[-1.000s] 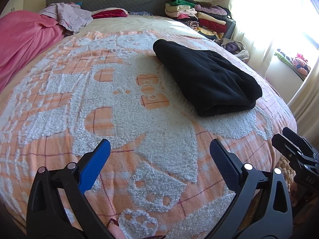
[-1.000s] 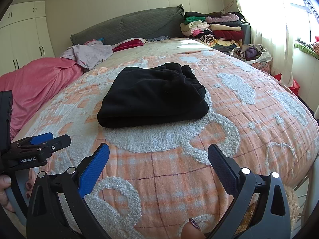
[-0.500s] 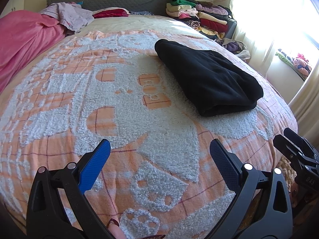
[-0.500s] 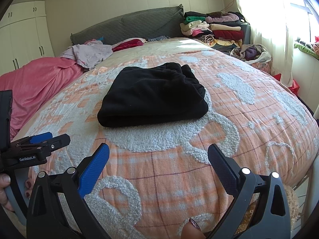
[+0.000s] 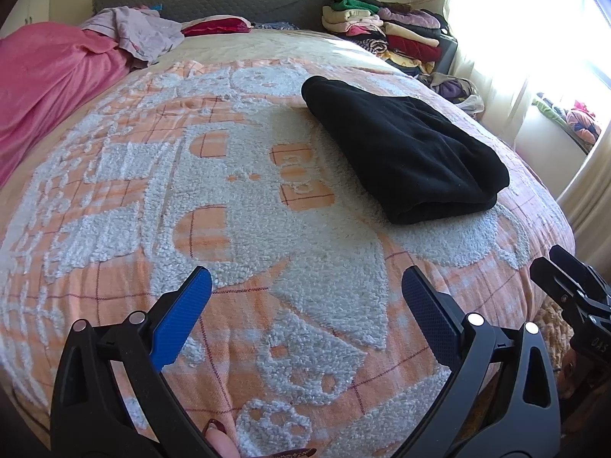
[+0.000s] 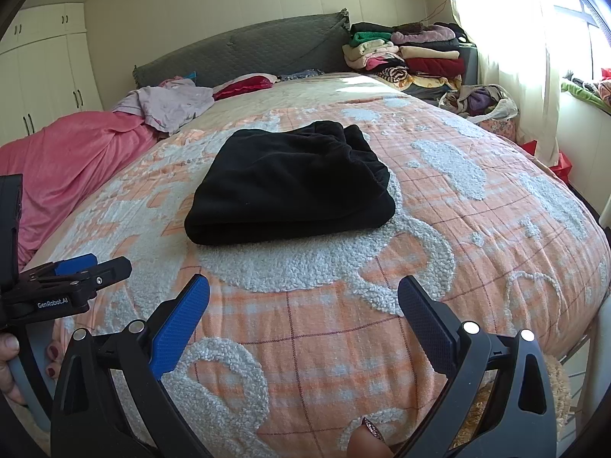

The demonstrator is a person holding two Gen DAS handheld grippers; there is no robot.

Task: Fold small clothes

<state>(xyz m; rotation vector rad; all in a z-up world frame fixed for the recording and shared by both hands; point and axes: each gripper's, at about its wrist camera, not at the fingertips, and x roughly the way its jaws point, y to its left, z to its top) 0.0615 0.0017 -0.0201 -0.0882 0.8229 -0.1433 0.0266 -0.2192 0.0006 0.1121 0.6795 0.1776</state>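
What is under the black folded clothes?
The black folded garment lies on the orange and white bedspread. Whatever lies directly beneath it is covered.

Pink blanket [image 5: 49,87] cropped at left

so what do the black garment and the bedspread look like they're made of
The black garment looks like soft matte fleece or thick knit: no sheen, and its folded edges are plump and rounded. The bedspread looks like woven orange check fabric with raised, curly white tufting, like chenille or sherpa.

Bed [image 6: 496,229] carries folded black garment [image 6: 290,183]; pink blanket [image 6: 76,152] beside it.
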